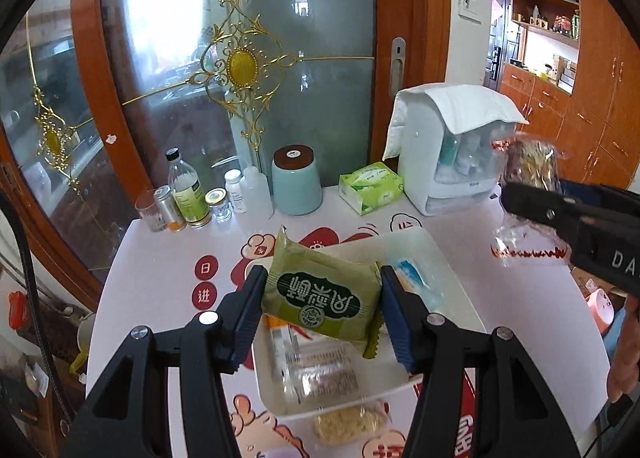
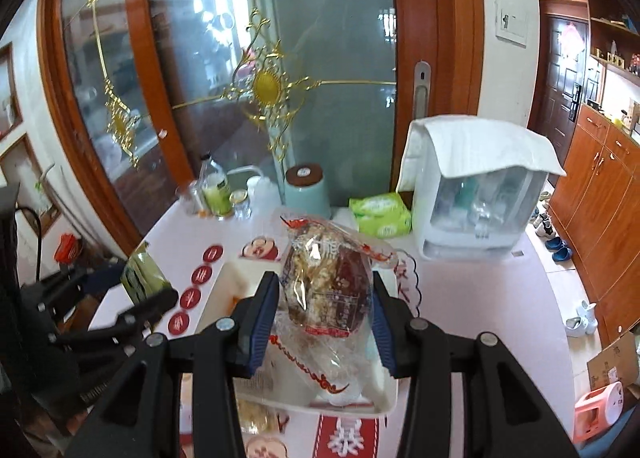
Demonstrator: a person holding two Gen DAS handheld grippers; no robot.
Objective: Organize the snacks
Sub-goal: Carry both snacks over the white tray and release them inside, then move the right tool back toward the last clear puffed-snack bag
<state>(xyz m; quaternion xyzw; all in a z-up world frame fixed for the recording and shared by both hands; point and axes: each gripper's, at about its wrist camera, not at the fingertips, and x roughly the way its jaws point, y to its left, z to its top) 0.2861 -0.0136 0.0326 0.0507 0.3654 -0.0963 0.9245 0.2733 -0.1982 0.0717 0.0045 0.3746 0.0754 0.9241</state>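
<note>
My left gripper (image 1: pixel 324 314) is shut on a green snack packet (image 1: pixel 320 294) and holds it in the air above a white tray (image 1: pixel 416 246). In the tray lie a clear-wrapped snack (image 1: pixel 316 374) and a blue-and-white packet (image 1: pixel 416 282). My right gripper (image 2: pixel 324 322) is shut on a clear bag of brown nut snack (image 2: pixel 326 286), also lifted over the white tray (image 2: pixel 384 398). In the left wrist view that bag (image 1: pixel 528 170) hangs at the right in the right gripper (image 1: pixel 532 206). The right wrist view shows the left gripper (image 2: pixel 148 282) with the green packet (image 2: pixel 140 274) at the left.
A yellowish snack pack (image 1: pixel 348 426) lies on the table in front of the tray. At the back stand bottles and jars (image 1: pixel 188 194), a teal canister (image 1: pixel 296 182), a green tissue pack (image 1: pixel 370 188) and a white towel-covered appliance (image 1: pixel 452 150). A glass door stands behind.
</note>
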